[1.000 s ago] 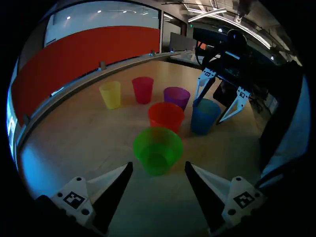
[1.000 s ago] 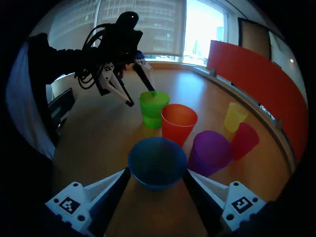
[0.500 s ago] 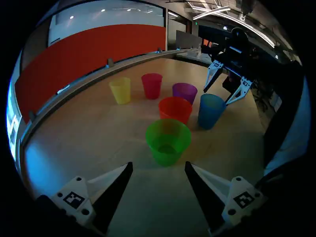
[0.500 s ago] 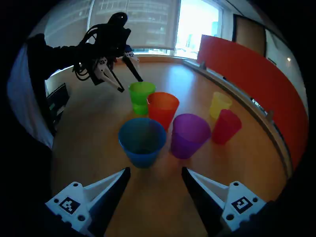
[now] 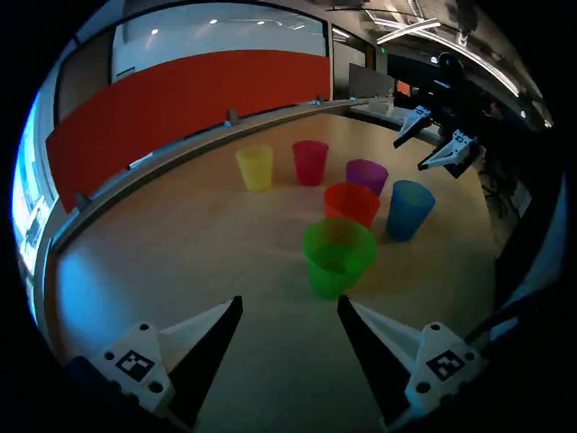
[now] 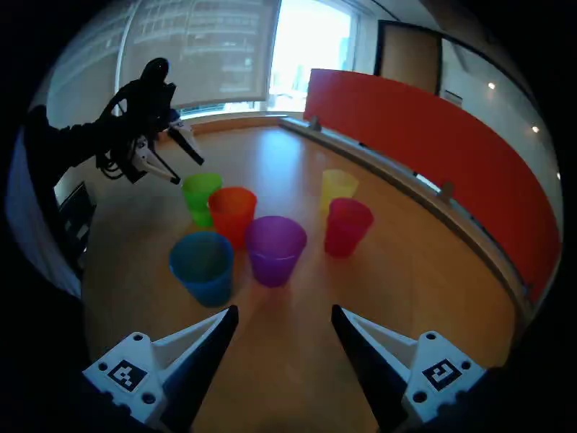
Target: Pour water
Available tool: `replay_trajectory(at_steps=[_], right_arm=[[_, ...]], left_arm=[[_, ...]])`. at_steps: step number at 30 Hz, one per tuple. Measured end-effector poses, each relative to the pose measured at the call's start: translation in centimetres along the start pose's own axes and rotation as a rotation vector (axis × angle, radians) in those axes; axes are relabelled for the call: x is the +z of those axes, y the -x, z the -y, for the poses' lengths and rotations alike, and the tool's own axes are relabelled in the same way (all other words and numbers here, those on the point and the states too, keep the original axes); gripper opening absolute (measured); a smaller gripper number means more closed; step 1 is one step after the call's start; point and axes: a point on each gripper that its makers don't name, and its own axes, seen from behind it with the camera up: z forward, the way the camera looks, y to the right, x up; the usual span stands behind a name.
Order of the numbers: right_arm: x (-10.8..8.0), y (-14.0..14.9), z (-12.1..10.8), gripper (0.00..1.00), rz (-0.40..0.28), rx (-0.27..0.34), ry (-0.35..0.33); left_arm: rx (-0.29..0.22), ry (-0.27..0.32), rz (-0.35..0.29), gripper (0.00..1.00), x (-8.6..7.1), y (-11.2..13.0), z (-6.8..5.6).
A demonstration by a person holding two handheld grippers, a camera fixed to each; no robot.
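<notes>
Several plastic cups stand upright in a cluster on the wooden table (image 5: 180,238): green (image 5: 339,256), orange (image 5: 351,204), blue (image 5: 409,209), purple (image 5: 366,175), red (image 5: 310,162) and yellow (image 5: 255,167). My left gripper (image 5: 288,317) is open and empty, back from the green cup, which stands ahead to the right. My right gripper (image 6: 285,325) is open and empty too, short of the blue cup (image 6: 203,267) and the purple cup (image 6: 275,249). Whether any cup holds water I cannot tell.
A red partition (image 5: 187,86) runs along the table's far edge. In the left gripper view the right gripper (image 5: 436,141) hovers beyond the blue cup. In the right gripper view the left gripper (image 6: 177,162), held by a dark-sleeved arm, hangs above the green cup (image 6: 200,196). Bright windows (image 6: 310,43) lie behind.
Both grippers have drawn back from the cups. The green cup has left the left gripper's fingers and the blue cup the right's. Each view has swung so the cluster sits off to one side.
</notes>
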Motion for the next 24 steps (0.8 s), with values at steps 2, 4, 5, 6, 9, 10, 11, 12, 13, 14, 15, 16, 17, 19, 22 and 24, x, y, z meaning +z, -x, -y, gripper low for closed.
replay_trajectory(at_steps=[2, 4, 5, 6, 9, 10, 11, 12, 13, 14, 15, 16, 17, 19, 22, 24], right_arm=[[-0.3, -0.3, -1.0, 1.0, -0.016, 0.033, 0.04], [-0.6, -0.5, -1.9, 1.0, -0.031, 0.066, 0.081], [-0.8, -0.6, -2.4, 1.0, -0.038, 0.08, 0.101], [-0.9, -0.7, -2.9, 1.0, -0.045, 0.097, 0.122], [-1.5, -1.1, -3.9, 1.0, -0.067, 0.118, 0.177], [-1.7, -1.2, -4.2, 1.0, -0.073, 0.118, 0.193], [-1.9, -1.4, -4.4, 1.0, -0.078, 0.117, 0.21], [-2.2, -1.5, -4.7, 1.0, -0.085, 0.117, 0.228], [-2.4, -1.8, -4.9, 1.0, -0.095, 0.117, 0.245], [-2.6, -2.2, -5.1, 1.0, -0.105, 0.117, 0.262], [-2.9, -2.6, -5.4, 1.0, -0.116, 0.117, 0.282], [-3.1, -3.0, -5.6, 1.0, -0.13, 0.122, 0.299], [-3.4, -3.4, -5.8, 1.0, -0.144, 0.127, 0.316], [-4.0, -4.3, -6.2, 1.0, -0.178, 0.139, 0.354], [-4.9, -5.6, -6.9, 1.0, -0.229, 0.16, 0.408], [-5.5, -6.2, -7.3, 1.0, -0.26, 0.174, 0.442]], left_arm=[[-0.017, -0.023, -0.016, 0.98, -0.2, -0.2, 0.4], [-0.033, -0.048, -0.036, 0.98, -0.4, -0.4, 0.9], [-0.039, -0.061, -0.046, 0.98, -0.5, -0.6, 1.1], [-0.045, -0.076, -0.058, 0.98, -0.6, -0.7, 1.4], [-0.062, -0.118, -0.09, 0.98, -1.0, -1.2, 2.2], [-0.068, -0.129, -0.1, 0.98, -1.0, -1.4, 2.4], [-0.073, -0.14, -0.109, 0.98, -1.1, -1.6, 2.7], [-0.079, -0.152, -0.12, 0.98, -1.2, -1.8, 3.0], [-0.084, -0.165, -0.132, 0.98, -1.3, -2.0, 3.2], [-0.088, -0.177, -0.144, 0.98, -1.4, -2.3, 3.5], [-0.093, -0.191, -0.158, 0.98, -1.5, -2.6, 3.7], [-0.097, -0.203, -0.171, 0.98, -1.7, -2.8, 3.9], [-0.101, -0.215, -0.184, 0.98, -1.8, -3.1, 4.1], [-0.109, -0.245, -0.213, 0.98, -2.2, -3.6, 4.6], [-0.122, -0.29, -0.254, 0.98, -2.9, -4.3, 5.2], [-0.132, -0.315, -0.279, 0.98, -3.3, -4.7, 5.6]])
